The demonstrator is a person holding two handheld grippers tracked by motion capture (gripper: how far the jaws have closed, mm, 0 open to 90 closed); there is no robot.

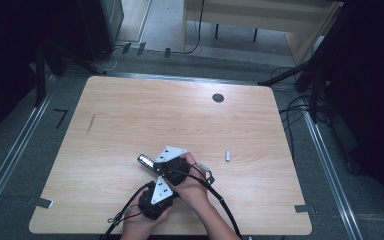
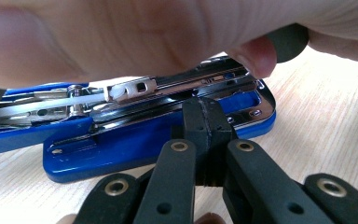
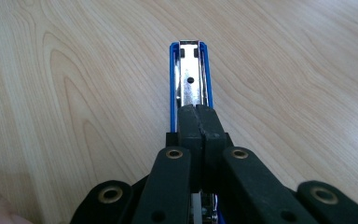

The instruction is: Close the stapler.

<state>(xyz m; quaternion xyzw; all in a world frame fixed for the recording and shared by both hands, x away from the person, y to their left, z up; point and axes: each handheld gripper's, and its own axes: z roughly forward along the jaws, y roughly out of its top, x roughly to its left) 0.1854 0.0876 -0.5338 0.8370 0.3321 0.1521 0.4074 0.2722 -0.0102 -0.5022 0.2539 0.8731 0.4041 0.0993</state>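
At the near edge of the wooden bench (image 1: 110,125), around six o'clock in the high view, a person works a blue stapler (image 2: 158,135) lying opened out, its metal staple channel (image 3: 189,79) exposed. The left hand-held gripper (image 2: 207,122) has its jaws pressed together, touching the stapler's base. The right hand-held gripper (image 3: 198,122) is likewise pressed shut, its tips over the channel; whether it pinches the metal cannot be told. The risk, on this evidence: the closed tips could skid off the slick rail and knock the stapler askew. Whether the channel holds staples is unclear. Further off, toward three o'clock, a small grey cylinder (image 1: 227,155) lies alone.
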